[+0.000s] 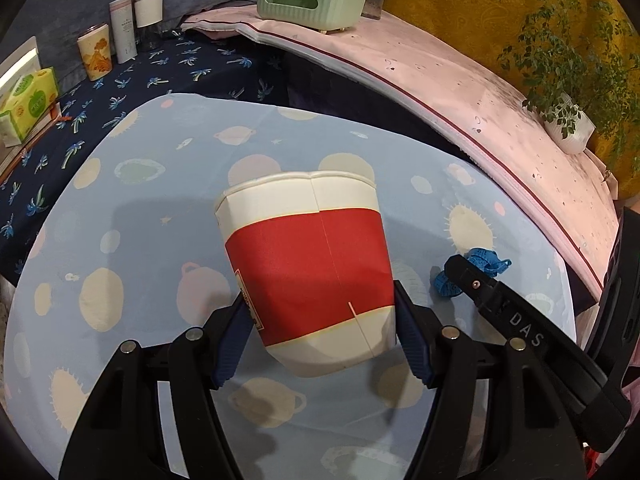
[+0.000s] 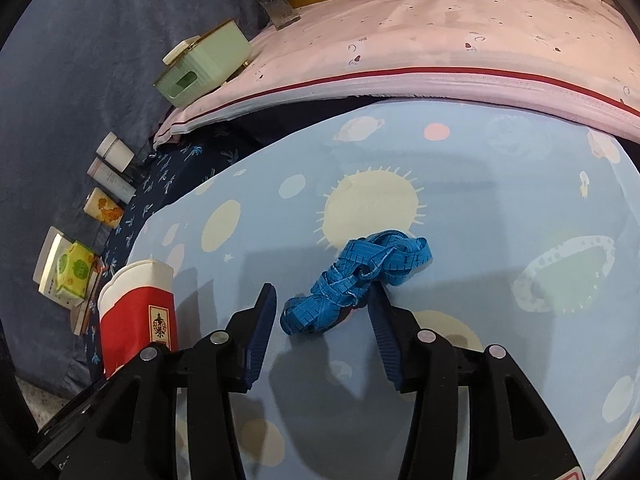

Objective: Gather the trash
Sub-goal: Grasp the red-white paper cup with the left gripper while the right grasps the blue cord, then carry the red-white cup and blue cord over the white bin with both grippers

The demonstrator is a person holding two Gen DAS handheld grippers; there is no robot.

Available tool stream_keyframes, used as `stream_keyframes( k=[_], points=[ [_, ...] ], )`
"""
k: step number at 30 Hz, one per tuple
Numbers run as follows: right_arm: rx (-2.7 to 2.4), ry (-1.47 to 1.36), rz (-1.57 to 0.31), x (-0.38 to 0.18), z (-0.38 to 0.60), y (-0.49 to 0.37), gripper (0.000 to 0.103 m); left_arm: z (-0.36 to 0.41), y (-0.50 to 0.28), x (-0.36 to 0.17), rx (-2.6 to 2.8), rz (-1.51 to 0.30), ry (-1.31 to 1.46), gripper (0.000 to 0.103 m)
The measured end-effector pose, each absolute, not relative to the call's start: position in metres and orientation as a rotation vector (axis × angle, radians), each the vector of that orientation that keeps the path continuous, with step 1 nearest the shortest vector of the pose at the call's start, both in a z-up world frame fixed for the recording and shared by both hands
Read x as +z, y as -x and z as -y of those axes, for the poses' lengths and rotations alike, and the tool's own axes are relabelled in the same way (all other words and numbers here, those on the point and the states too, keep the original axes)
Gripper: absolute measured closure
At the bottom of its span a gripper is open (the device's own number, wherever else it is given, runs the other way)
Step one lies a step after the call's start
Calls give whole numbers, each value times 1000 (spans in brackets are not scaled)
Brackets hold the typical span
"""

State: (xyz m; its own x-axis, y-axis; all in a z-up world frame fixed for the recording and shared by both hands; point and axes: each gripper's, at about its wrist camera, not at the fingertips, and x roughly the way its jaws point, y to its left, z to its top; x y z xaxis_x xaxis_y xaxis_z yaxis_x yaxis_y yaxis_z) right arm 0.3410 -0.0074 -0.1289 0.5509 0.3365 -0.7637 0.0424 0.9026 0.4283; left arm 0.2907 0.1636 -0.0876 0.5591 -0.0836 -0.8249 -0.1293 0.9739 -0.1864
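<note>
Right wrist view: a crumpled blue tape (image 2: 356, 284) lies on the pale blue planet-print cloth (image 2: 500, 200), its near end between the parted fingers of the right gripper (image 2: 322, 334), the right pad touching or nearly so. In the left wrist view, the left gripper (image 1: 322, 334) is clamped on a red-and-white paper cup (image 1: 308, 268), tilted above the same cloth. Beyond, a pink padded ledge (image 1: 440, 76) carries a mint-green ribbed box (image 1: 308, 0) and a white potted plant (image 1: 568, 128).
</note>
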Motion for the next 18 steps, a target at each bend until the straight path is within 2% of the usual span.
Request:
stream_keyframes(
  k=[2,4,5,18],
  points=[
    [177,-425,-976,-129,6,-344,59,-163,-292,-89,27,-982,233,40],
    [169,-408,-979,-130,5,-347,76,-163,-293,-89,28,-982,232,40],
    [173,-405,-986,-132,5,-347,78,-163,-293,-89,29,-983,233,40],
    [183,-375,-914,-93,23,-308,81,-132,-271,-64,-18,-960,220,40]
  ],
)
